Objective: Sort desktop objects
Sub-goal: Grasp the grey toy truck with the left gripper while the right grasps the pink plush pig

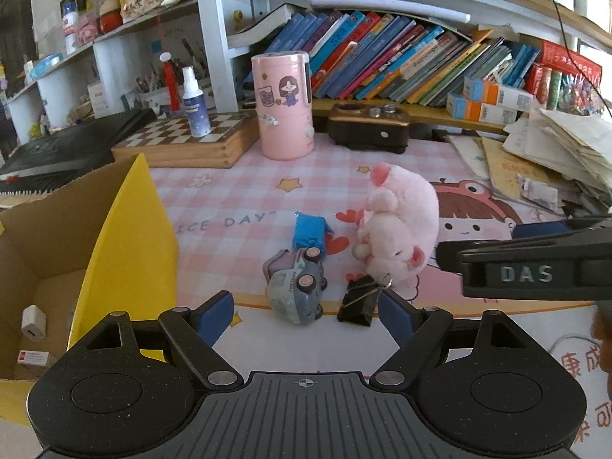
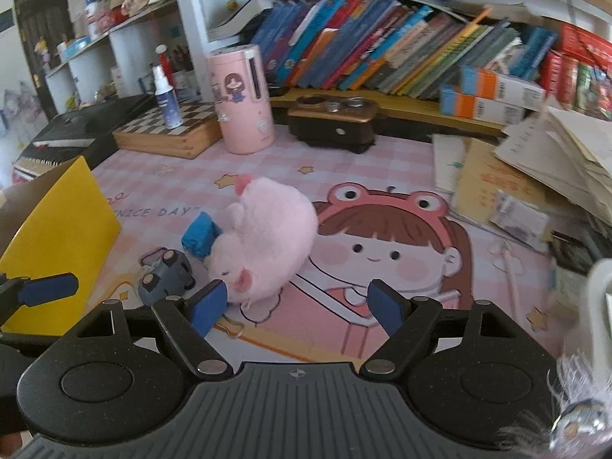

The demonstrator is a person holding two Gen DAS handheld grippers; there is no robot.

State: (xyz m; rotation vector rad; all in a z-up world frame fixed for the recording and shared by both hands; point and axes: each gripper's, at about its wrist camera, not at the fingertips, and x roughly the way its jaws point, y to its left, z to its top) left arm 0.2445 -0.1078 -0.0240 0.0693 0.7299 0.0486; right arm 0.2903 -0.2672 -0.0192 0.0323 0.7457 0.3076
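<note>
The small grey toy car with pink wheels (image 1: 296,288) is seen lying on the bench just ahead of the left claw (image 1: 306,311), nose toward it, beside the black binder clip (image 1: 357,302). Both claws are spread and empty; the right claw (image 2: 296,306) sits nearer the pink plush pig (image 2: 264,244), possibly brushing it.

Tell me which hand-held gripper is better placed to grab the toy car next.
Left, probably. The left hand-held gripper is open with the toy car straight ahead between its fingers, while the right hand-held gripper faces the pink plush, car off to its side.
</note>
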